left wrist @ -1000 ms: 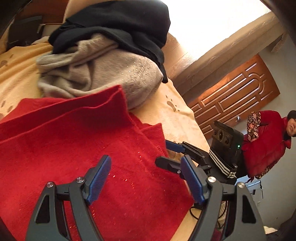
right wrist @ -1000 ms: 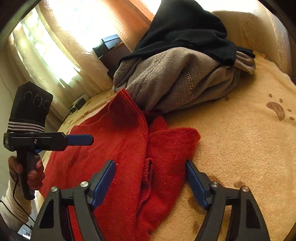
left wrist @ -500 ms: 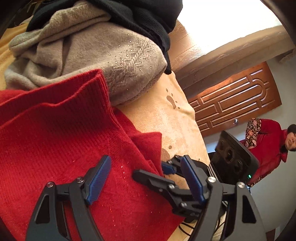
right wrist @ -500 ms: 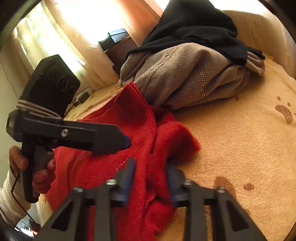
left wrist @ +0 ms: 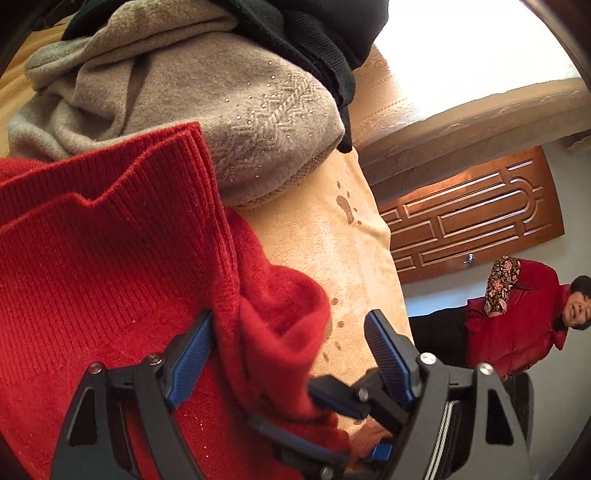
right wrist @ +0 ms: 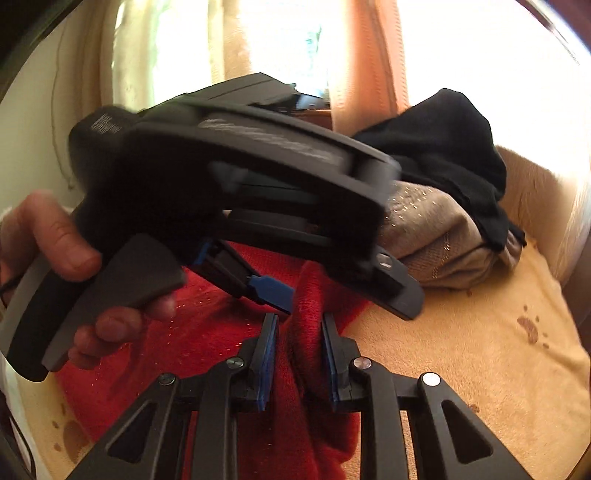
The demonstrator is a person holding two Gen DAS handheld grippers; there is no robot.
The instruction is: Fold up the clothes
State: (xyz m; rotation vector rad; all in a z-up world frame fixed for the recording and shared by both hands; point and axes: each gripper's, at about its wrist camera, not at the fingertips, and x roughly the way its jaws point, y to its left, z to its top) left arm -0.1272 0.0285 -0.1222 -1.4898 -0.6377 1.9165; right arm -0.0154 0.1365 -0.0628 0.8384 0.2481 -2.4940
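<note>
A red knit sweater (left wrist: 103,258) lies on a tan blanket (left wrist: 332,251); it also shows in the right wrist view (right wrist: 207,332). My right gripper (right wrist: 300,354) is shut on a raised fold of the red sweater. My left gripper (left wrist: 291,350) is open, its jaws standing on either side of the same bunched red fold. The left gripper's body fills the middle of the right wrist view (right wrist: 236,192), just above the right gripper. The right gripper's fingers (left wrist: 332,402) show low in the left wrist view.
A pile of a grey-beige sweater (left wrist: 207,110) and a black garment (left wrist: 314,29) sits just beyond the red sweater. The blanket's edge drops off on the right. A person in a red vest (left wrist: 517,325) stands by a wooden door (left wrist: 472,214). Curtains and a bright window (right wrist: 280,40) lie behind.
My right gripper closed onto a fold of the red sweater and lifted it. My left gripper moved in over the same fold, right above the right gripper.
</note>
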